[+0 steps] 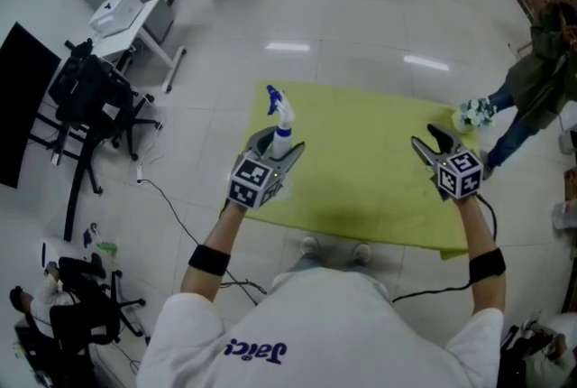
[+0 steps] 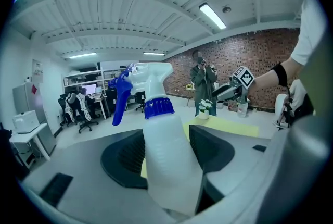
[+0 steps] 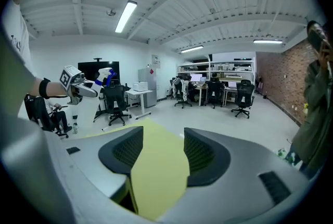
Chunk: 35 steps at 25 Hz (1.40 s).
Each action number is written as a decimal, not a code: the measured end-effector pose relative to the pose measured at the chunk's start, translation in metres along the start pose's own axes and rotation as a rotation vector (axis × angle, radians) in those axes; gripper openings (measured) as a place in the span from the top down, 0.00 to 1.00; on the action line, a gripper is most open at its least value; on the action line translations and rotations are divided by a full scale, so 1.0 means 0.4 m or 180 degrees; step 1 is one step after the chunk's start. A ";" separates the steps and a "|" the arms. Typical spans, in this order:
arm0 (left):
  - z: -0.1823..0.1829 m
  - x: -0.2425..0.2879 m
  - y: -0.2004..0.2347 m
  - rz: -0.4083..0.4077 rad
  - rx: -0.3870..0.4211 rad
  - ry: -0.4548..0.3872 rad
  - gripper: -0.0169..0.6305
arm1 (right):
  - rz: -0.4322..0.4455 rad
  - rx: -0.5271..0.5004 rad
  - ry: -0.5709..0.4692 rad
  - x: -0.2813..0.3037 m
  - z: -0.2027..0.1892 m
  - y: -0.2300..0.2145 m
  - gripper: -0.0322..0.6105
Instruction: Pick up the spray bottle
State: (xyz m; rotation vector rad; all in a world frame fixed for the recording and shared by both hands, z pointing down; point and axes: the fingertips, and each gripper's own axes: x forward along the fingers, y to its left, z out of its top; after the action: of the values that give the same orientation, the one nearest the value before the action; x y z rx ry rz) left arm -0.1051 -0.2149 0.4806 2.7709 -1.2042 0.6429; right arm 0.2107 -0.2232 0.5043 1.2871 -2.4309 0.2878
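A white spray bottle (image 2: 166, 150) with a blue collar and blue trigger stands upright between the jaws of my left gripper (image 2: 167, 158), which is shut on its body. In the head view the spray bottle (image 1: 281, 117) rises out of the left gripper (image 1: 276, 144), held above the left part of the yellow-green table (image 1: 361, 179). My right gripper (image 1: 435, 143) hovers over the table's right side. In the right gripper view the right gripper (image 3: 158, 158) stands open with nothing between its jaws, only the yellow table (image 3: 156, 165) below. The left gripper with the bottle (image 3: 106, 76) shows far left there.
A small white pot of flowers (image 1: 472, 114) sits at the table's far right corner. A person in a green jacket (image 1: 541, 75) stands beside it. Office chairs (image 1: 95, 102), a white desk (image 1: 126, 21) and floor cables (image 1: 171, 206) lie left of the table.
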 end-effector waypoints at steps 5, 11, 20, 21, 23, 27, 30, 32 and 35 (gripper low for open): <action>-0.021 -0.068 0.030 0.0171 -0.0061 -0.0064 0.57 | -0.0207 0.0172 -0.0202 -0.100 -0.016 0.018 0.55; -0.016 -0.139 0.007 0.0289 -0.0118 -0.0192 0.57 | -0.0430 0.0180 -0.0520 -0.192 -0.008 0.083 0.55; -0.041 -0.184 -0.014 0.0559 -0.0406 -0.0512 0.57 | -0.0716 0.0308 -0.0977 -0.215 -0.029 0.185 0.55; -0.045 -0.186 -0.016 0.0601 -0.0395 -0.0523 0.57 | -0.0752 0.0338 -0.1015 -0.215 -0.031 0.192 0.55; -0.048 -0.191 -0.022 0.0672 -0.0339 -0.0548 0.57 | -0.0839 0.0382 -0.1077 -0.210 -0.033 0.204 0.55; -0.041 -0.181 -0.055 0.0673 -0.0340 -0.0711 0.57 | -0.1010 0.0345 -0.1119 -0.195 -0.045 0.222 0.55; -0.046 -0.161 -0.087 0.0599 -0.0372 -0.0756 0.57 | -0.1008 0.0270 -0.1172 -0.180 -0.048 0.246 0.53; -0.053 -0.142 -0.108 0.0550 -0.0362 -0.0761 0.57 | -0.0992 0.0277 -0.1232 -0.173 -0.043 0.256 0.51; -0.068 -0.117 -0.130 0.0540 -0.0398 -0.0698 0.57 | -0.1028 0.0340 -0.1303 -0.171 -0.042 0.254 0.48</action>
State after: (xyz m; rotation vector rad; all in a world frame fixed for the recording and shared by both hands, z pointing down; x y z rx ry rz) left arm -0.1063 -0.1408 0.4928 2.7103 -1.4776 0.2656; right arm 0.1655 -0.1090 0.4903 1.9175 -2.4932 0.0690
